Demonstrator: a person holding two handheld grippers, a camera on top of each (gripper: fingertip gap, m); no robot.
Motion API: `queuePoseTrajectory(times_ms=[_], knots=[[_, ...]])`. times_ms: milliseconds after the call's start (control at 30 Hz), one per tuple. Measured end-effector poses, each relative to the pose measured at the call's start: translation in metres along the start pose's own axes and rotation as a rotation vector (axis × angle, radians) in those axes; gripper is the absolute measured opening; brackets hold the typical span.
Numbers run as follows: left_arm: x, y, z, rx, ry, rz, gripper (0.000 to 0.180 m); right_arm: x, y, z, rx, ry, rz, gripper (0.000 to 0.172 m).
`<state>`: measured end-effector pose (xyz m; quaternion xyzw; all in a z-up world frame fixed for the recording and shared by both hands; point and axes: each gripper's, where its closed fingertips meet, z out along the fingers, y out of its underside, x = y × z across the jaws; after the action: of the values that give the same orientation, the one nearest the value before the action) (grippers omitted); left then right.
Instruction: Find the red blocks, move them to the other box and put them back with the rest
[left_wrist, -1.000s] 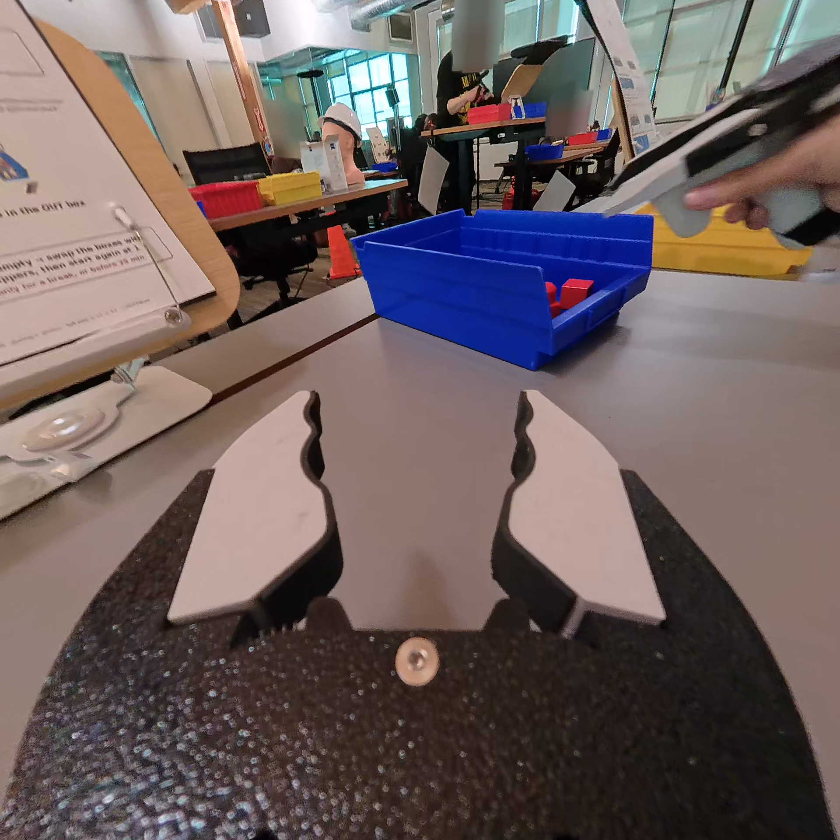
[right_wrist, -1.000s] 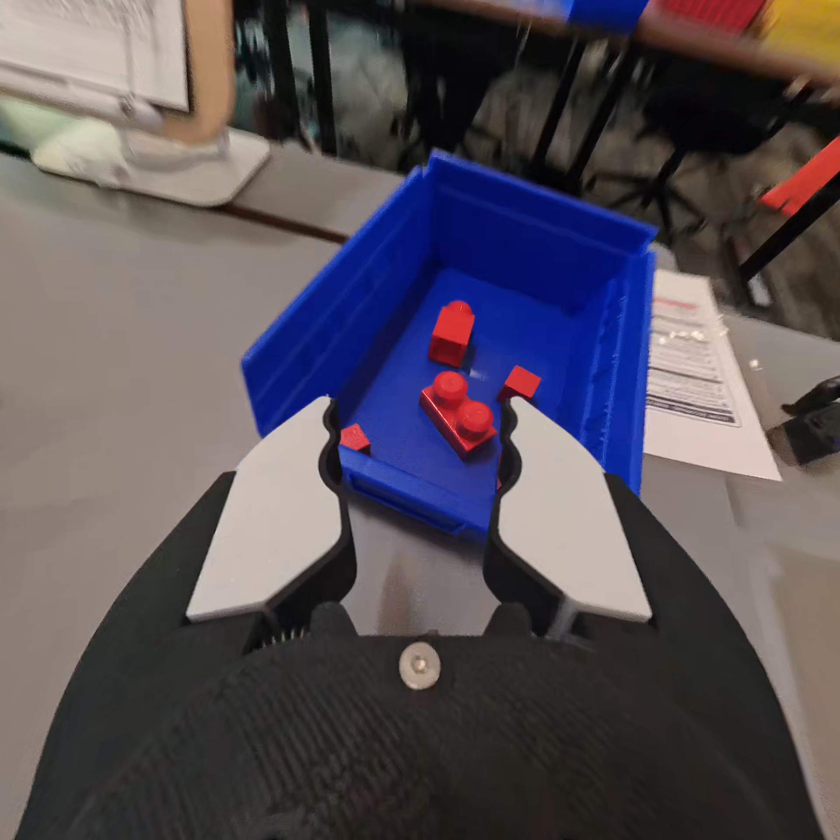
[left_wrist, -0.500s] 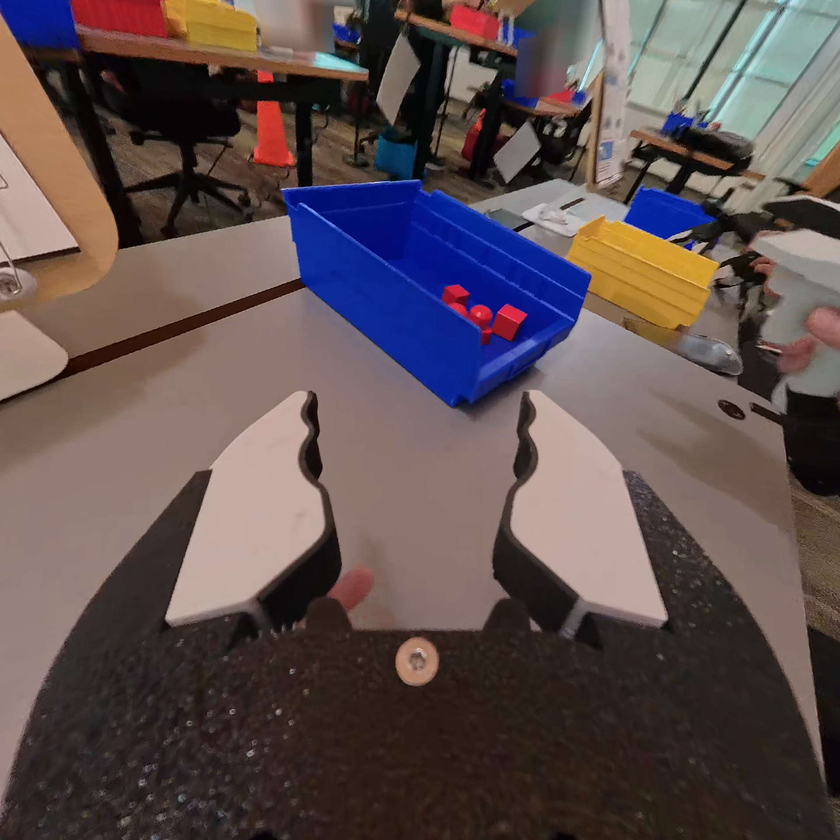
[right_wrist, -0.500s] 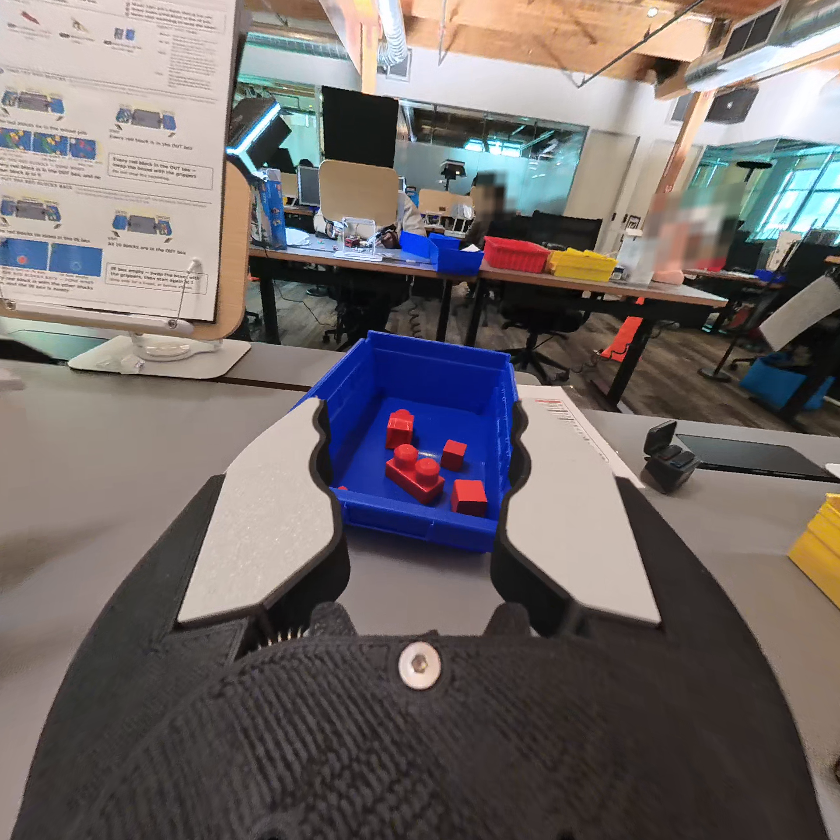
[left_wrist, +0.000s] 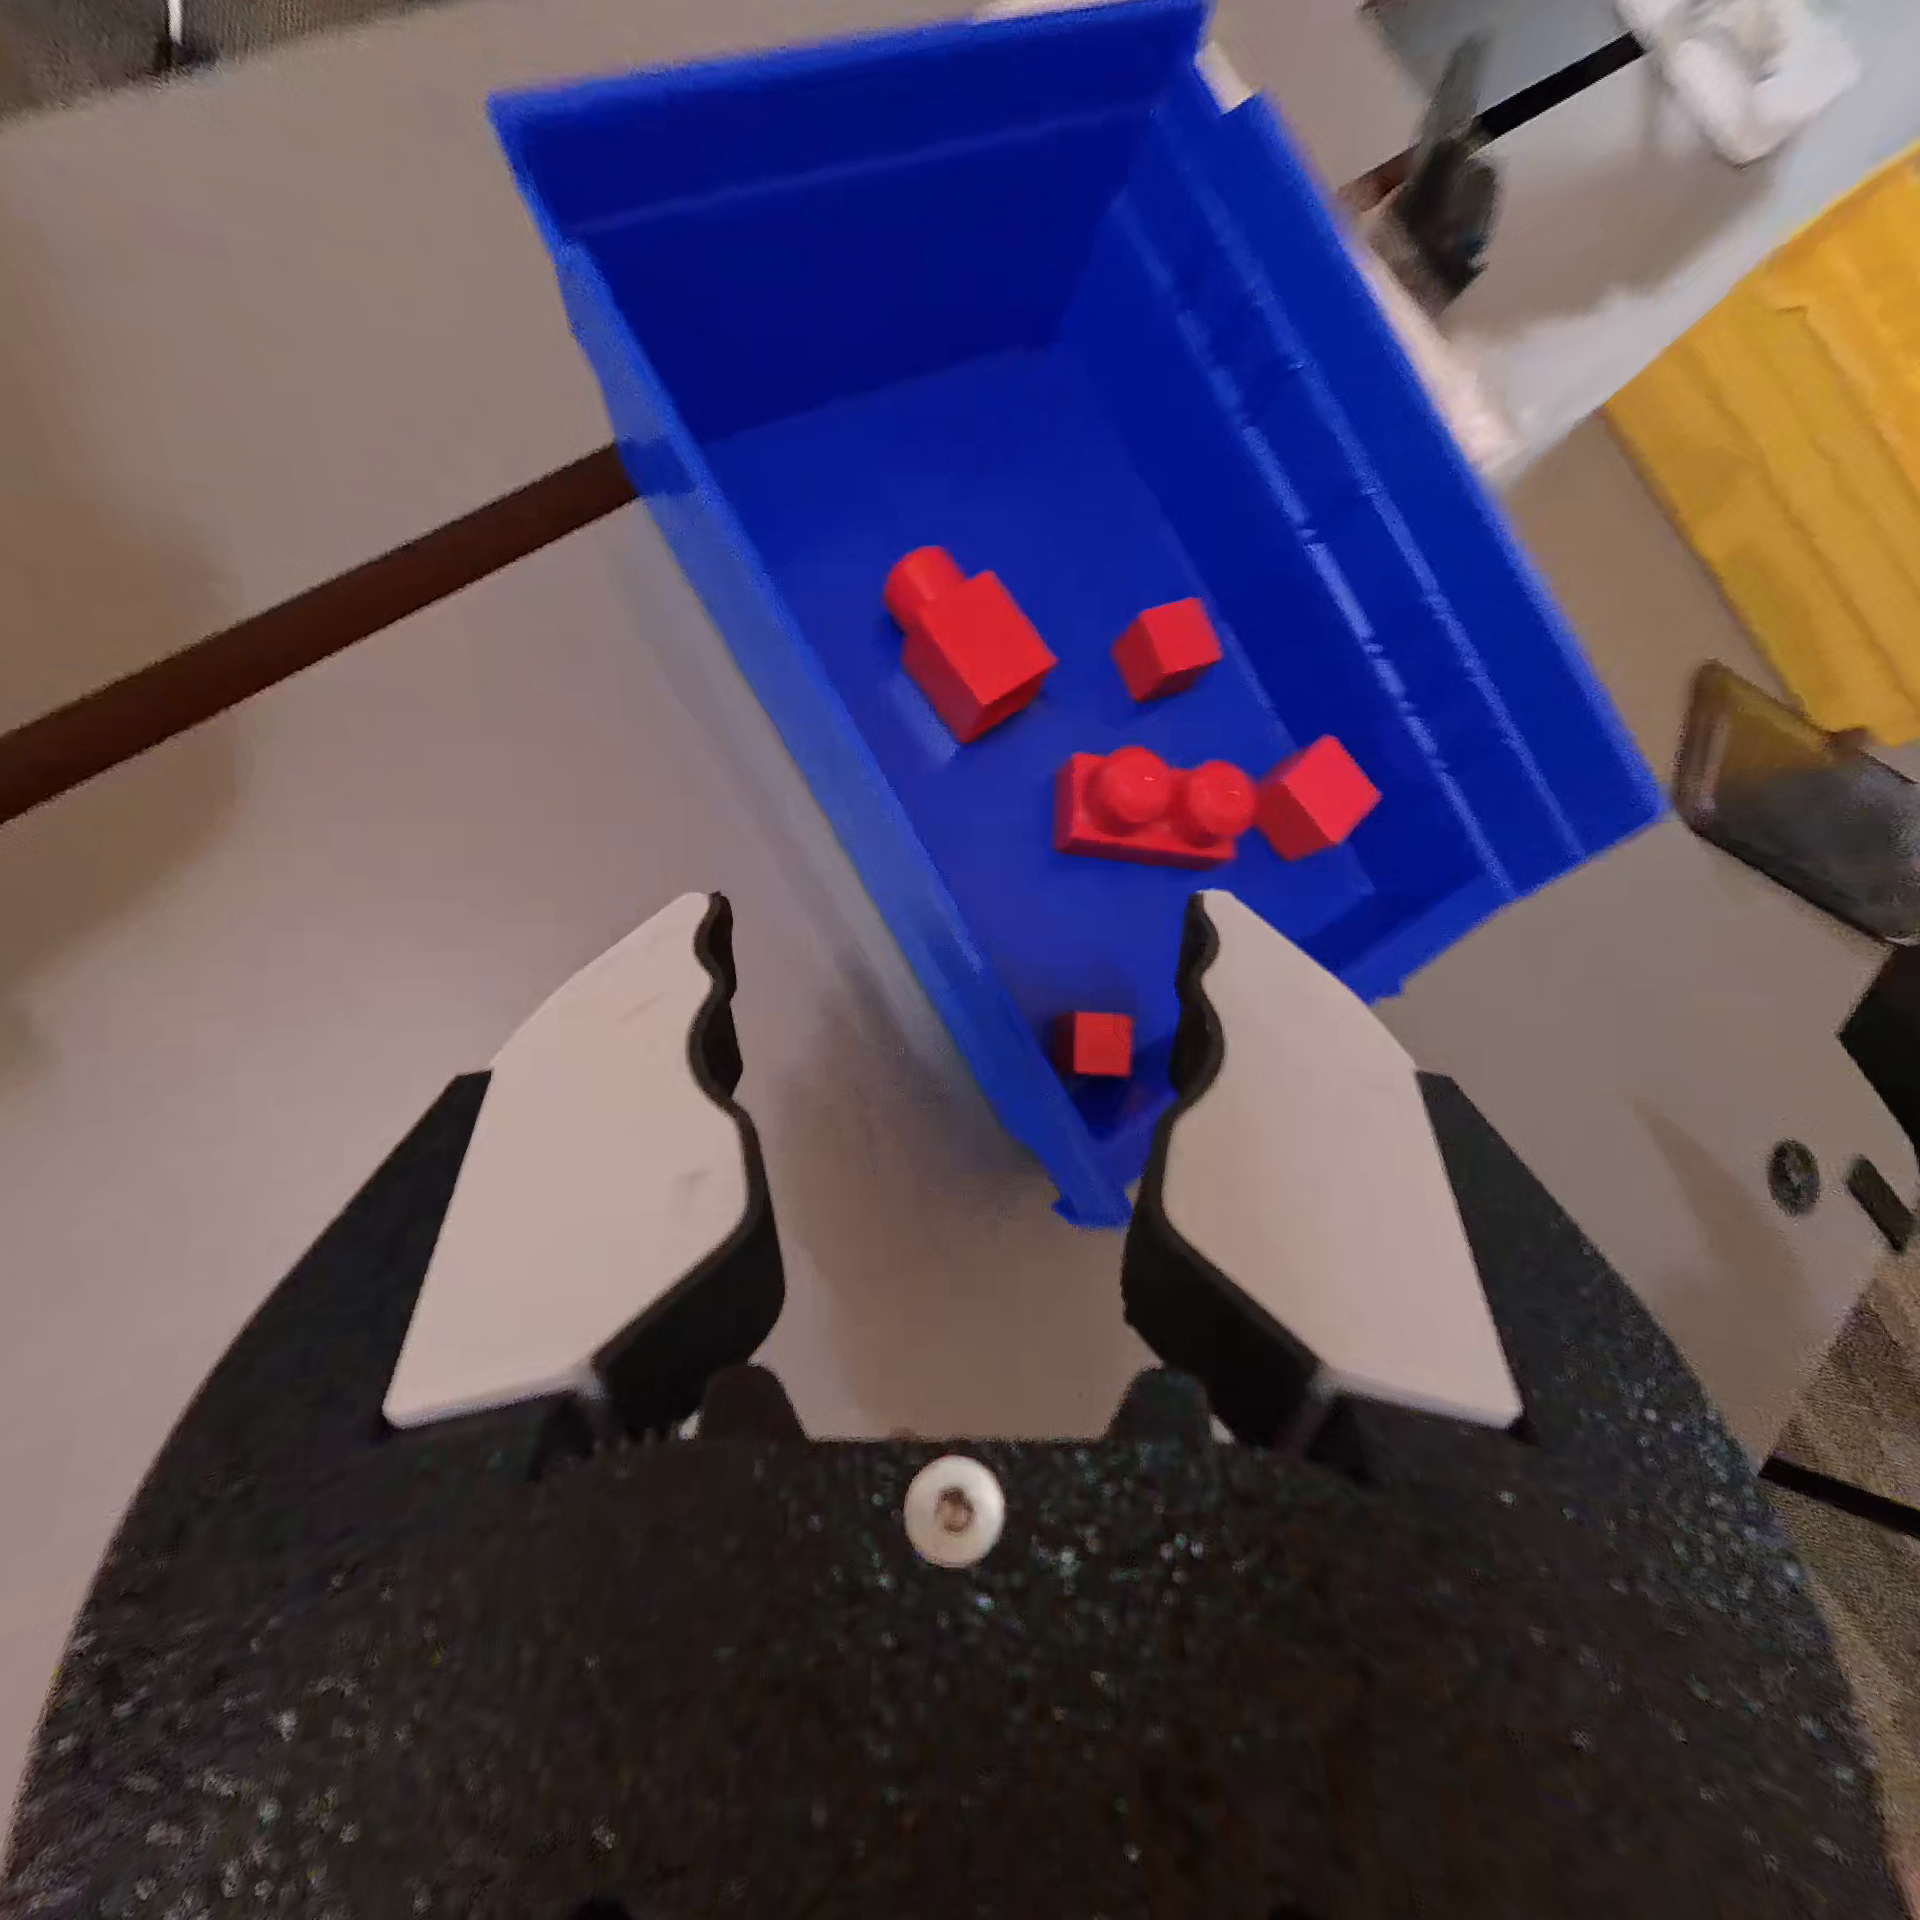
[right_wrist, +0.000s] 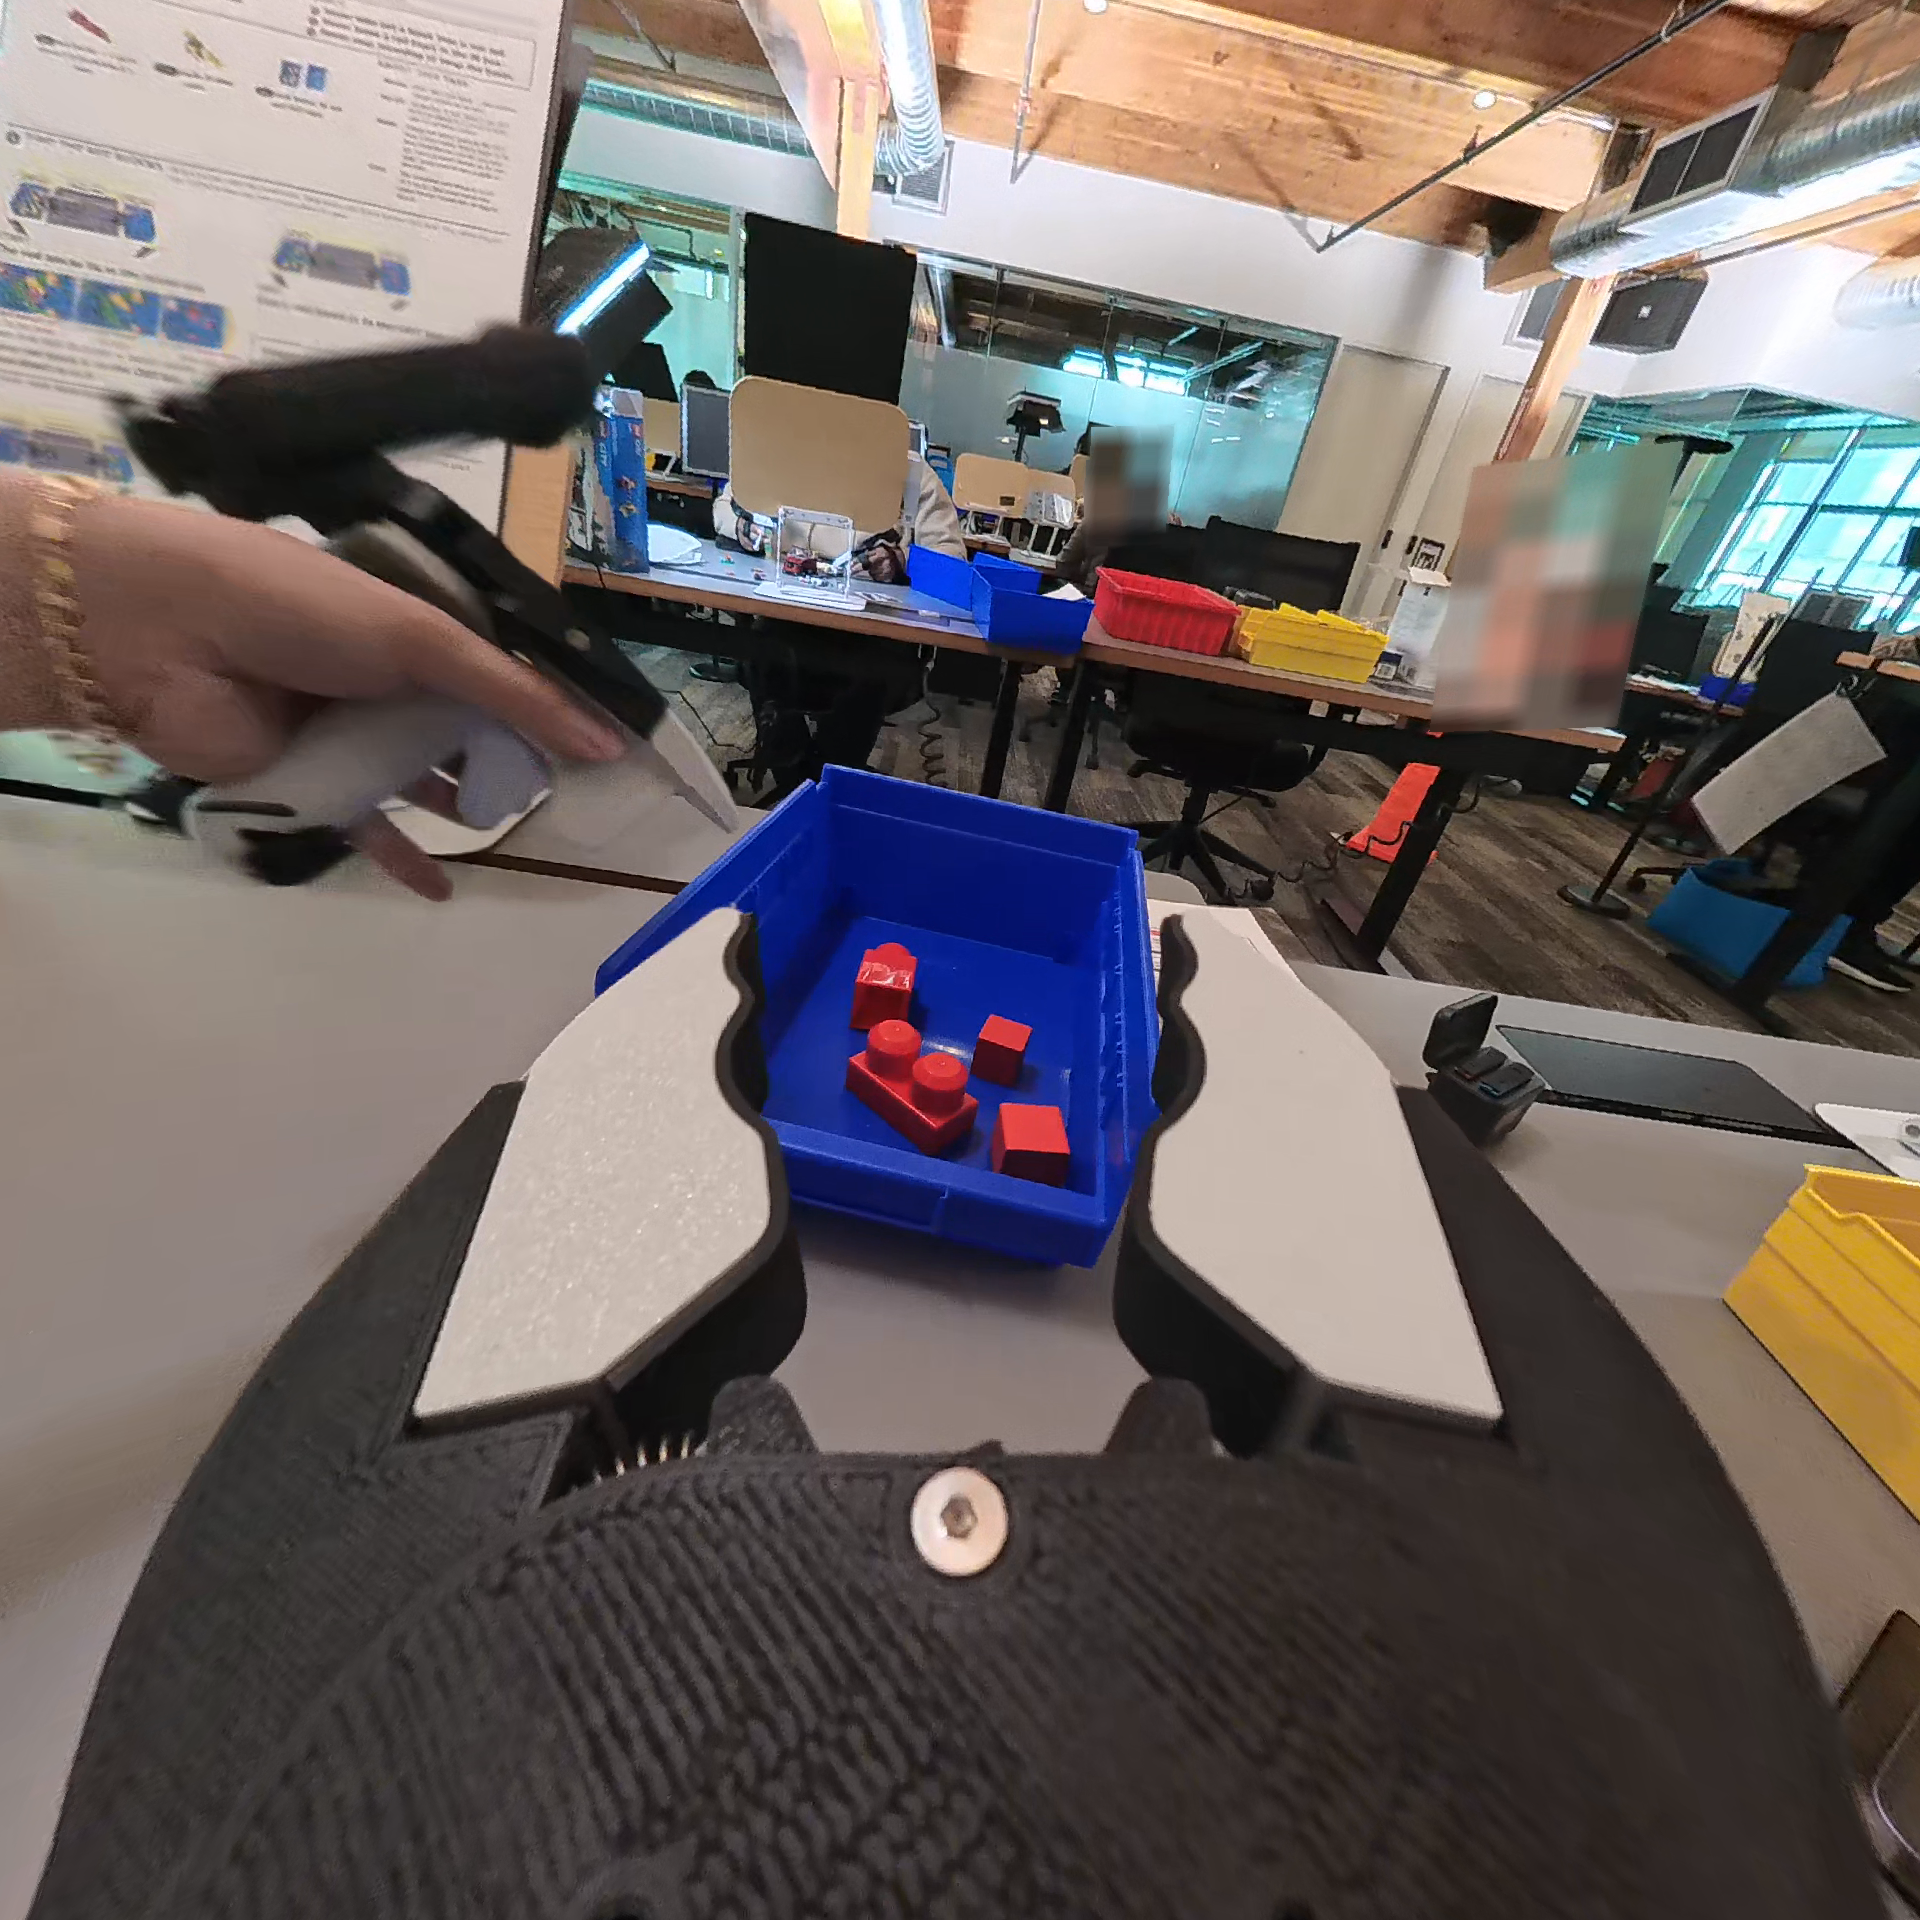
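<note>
Red blocks (left_wrist: 1143, 800) lie loose in the blue box (left_wrist: 852, 312) on the worktop (left_wrist: 312, 883); left hand-held gripper (left_wrist: 956, 997) hangs over its near corner, released, likely choosing; right hand-held gripper (right_wrist: 951, 997) released, empty, waiting.

You have five red blocks (left_wrist: 1143, 810) in one blue box (left_wrist: 831, 260) on the tabletop (left_wrist: 260, 831): three plain cubes, one single-stud brick and one two-stud plate. One yellow box (left_wrist: 1808, 520) sits near the right edge. Both grippers, two in all, are open.
</note>
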<state>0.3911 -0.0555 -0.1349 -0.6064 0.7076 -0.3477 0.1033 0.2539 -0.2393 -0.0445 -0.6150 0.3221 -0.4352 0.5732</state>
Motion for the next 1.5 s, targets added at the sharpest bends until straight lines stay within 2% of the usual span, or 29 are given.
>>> queuePoseTrajectory(times_ms=[167, 267, 333, 400, 433, 533, 633, 733, 900, 1000, 1067, 1167, 1267, 1500], knots=[[-0.015, 0.002, 0.045, -0.126, -0.079, -0.120, 0.073, 0.002, 0.003, 0.000, -0.009, -0.009, 0.000, 0.073], [-0.022, 0.014, 0.066, -0.209, -0.146, -0.103, 0.067, 0.000, 0.004, 0.002, -0.003, -0.024, 0.017, 0.073], [-0.030, 0.022, 0.078, -0.239, -0.199, -0.089, 0.053, -0.004, 0.004, 0.004, -0.003, -0.037, 0.019, 0.071], [-0.025, 0.024, 0.087, -0.229, -0.168, -0.106, 0.030, -0.007, 0.005, 0.005, -0.009, -0.044, 0.005, 0.071], [-0.023, 0.021, 0.089, -0.207, -0.164, -0.103, 0.017, -0.008, 0.005, 0.005, -0.013, -0.046, -0.003, 0.072], [-0.031, 0.020, 0.088, -0.198, -0.235, -0.068, 0.008, -0.011, 0.007, 0.007, -0.025, -0.054, -0.018, 0.072], [-0.034, 0.020, 0.084, -0.172, -0.168, -0.113, 0.004, -0.010, 0.008, 0.006, -0.028, -0.050, -0.019, 0.072], [-0.040, 0.019, 0.070, -0.154, -0.121, -0.074, 0.004, -0.008, 0.006, 0.004, -0.025, -0.042, -0.022, 0.072], [-0.055, 0.015, 0.015, -0.108, -0.019, -0.045, 0.004, -0.007, -0.001, -0.001, -0.007, -0.032, -0.028, 0.072], [-0.064, 0.026, -0.038, -0.096, 0.072, -0.008, 0.004, -0.014, -0.007, -0.004, 0.003, -0.049, -0.037, 0.072], [-0.074, 0.044, -0.079, -0.088, 0.108, 0.039, 0.004, -0.024, -0.015, -0.005, 0.022, -0.068, -0.045, 0.072], [-0.095, 0.089, -0.143, -0.085, 0.133, 0.100, 0.004, -0.050, -0.033, -0.009, 0.082, -0.126, -0.026, 0.071], [-0.123, 0.153, -0.202, -0.121, 0.138, 0.096, 0.004, -0.091, -0.047, -0.009, 0.128, -0.233, -0.002, 0.071], [-0.196, 0.308, -0.325, -0.170, 0.014, 0.025, 0.004, -0.234, -0.036, 0.013, 0.051, -0.587, -0.014, 0.076]])
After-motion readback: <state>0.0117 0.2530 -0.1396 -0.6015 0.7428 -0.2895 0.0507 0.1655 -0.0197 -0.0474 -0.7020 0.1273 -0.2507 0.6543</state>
